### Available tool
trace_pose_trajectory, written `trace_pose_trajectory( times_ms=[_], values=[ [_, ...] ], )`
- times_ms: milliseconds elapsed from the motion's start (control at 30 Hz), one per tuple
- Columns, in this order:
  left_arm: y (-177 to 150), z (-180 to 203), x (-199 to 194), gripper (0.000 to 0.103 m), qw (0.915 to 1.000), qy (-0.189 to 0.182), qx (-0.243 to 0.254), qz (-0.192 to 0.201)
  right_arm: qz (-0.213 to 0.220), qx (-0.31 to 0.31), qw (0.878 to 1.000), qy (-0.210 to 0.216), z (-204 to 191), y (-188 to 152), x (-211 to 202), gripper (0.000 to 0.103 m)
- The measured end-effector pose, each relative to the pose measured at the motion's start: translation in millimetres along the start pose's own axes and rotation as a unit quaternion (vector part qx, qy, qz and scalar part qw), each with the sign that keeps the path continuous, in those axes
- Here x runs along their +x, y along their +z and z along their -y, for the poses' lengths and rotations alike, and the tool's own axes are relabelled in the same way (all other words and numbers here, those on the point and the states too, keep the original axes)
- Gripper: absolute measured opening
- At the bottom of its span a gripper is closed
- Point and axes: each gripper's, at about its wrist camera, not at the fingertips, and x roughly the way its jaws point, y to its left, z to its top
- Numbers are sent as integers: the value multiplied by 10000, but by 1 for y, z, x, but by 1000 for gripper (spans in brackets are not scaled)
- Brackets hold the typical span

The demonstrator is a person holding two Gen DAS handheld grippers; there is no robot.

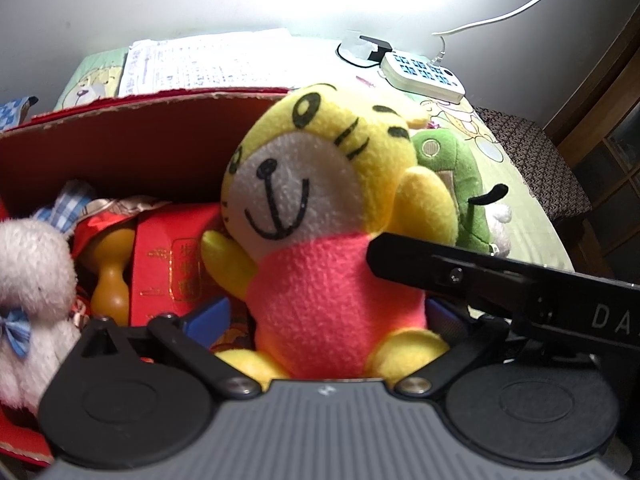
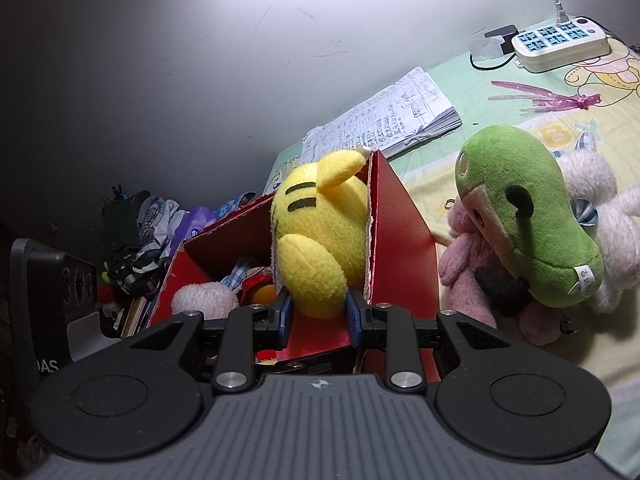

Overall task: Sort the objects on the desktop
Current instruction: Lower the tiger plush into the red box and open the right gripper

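1. Left wrist view: the left tongs (image 1: 324, 316) sit with blue pads on either side of the yellow tiger toy (image 1: 320, 216); whether they press it, I cannot tell.
2. Right wrist view: the right tongs (image 2: 318, 314) are clamped on the tiger toy's (image 2: 320, 236) lower body, over the red box (image 2: 400, 232).
3. A white plush (image 1: 28, 280) and red packet (image 1: 172, 264) lie inside the box (image 1: 120, 148).
4. A green plush (image 2: 524, 212) lies on the tabletop (image 2: 460, 92) beside the box, near a power strip (image 2: 560, 44) and notebook (image 2: 384, 120).

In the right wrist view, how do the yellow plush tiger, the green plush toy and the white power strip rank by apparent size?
Largest to smallest, as they look:
1. Green plush toy
2. Yellow plush tiger, close to it in size, so this order is unsure
3. White power strip, though it lies farthest from the camera
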Motion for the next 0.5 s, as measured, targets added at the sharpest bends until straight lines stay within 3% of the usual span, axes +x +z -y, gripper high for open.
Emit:
trace_pose_trajectory(
  times_ms=[500],
  values=[
    [0,9,1,103,9999,115,12,-25,80,257,9996,-67,-2,-7,-8,29]
  ],
)
